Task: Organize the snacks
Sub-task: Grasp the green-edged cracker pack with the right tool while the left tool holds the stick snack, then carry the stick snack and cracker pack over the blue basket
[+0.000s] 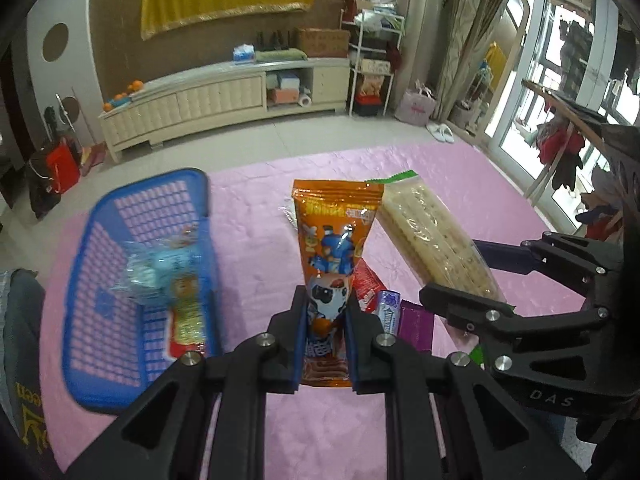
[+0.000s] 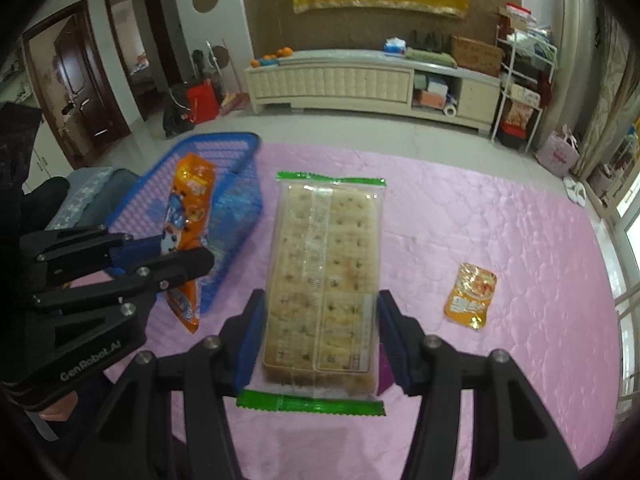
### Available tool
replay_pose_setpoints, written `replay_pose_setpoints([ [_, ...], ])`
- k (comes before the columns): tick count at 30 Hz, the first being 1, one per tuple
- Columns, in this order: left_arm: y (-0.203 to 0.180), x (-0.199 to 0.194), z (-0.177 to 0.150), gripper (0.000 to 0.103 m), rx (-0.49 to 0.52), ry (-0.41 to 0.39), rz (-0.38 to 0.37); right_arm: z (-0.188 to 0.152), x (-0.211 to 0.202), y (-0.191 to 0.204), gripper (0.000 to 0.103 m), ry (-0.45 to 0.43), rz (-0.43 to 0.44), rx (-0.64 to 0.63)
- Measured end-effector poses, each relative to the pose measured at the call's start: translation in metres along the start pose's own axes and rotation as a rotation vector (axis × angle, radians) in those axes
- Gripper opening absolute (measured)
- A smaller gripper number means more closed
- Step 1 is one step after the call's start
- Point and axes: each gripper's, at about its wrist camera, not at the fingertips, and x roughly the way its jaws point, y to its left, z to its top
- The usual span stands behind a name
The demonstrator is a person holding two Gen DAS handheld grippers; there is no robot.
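**Kid:** So what could go wrong now?

**Helper:** Well, both snacks are up in the air. The left gripper [image 1: 325, 320] has its jaws pressed tight on the low end of the orange snack pouch [image 1: 334, 236]. Most of the pouch sticks up past the jaws, toward the middle of the frame. It is soft and shiny, so I think it could flop over or slide out if the hand swings fast.

**Kid:** And the other one?

**Helper:** The right gripper [image 2: 318, 338] has its jaws pinching the cracker pack [image 2: 324, 276] by its two long sides, near the bottom end. The pack is long and looks heavy. Its far end reaches up to the middle of the frame, well past the jaws. It could tip down, or the crackers could crack if the squeeze is too hard.

**Kid:** Where do they go?

**Helper:** Into the blue basket [image 1: 104, 240], I guess. It sits at the left of the frame on the pink quilted surface [image 2: 500, 220]. It looks like some wrapped snacks are already in it, but that part is blurry.

**Kid:** Could they bump?

**Helper:** Yes. The two grippers are close side by side, and both must reach one basket. They could knock each other, or shove the light basket along.

**Kid:** Anything left?

**Helper:** A small yellow packet [image 2: 471, 295] lies at the right, well apart from both jaws. A few small snacks lie under the pouch too.
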Motion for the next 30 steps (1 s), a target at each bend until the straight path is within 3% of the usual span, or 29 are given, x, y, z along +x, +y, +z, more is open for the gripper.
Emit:
replay_pose_setpoints([
  [7, 0.034, -0.043, -0.003, 0.015, -0.004, -0.05, 0.019, 0.015, -0.019, 0.035, 0.059, -0.052, 0.01, -0.029],
  [16, 0.088, -0.075, -0.005, 0.015, -0.015, -0.082, 0.092, 0.04, -0.005, 0.077, 0.059, -0.071, 0.056, -0.065],
  [23, 0.129, -0.073, -0.005, 0.015, -0.063, -0.078, 0.13, 0.059, 0.021, 0.109, 0.059, -0.051, 0.092, -0.1],
  [30, 0.163, -0.049, -0.007, 0.014, -0.111, -0.053, 0.114, 0.069, 0.059, 0.134, 0.059, 0.013, 0.09, -0.123],
])
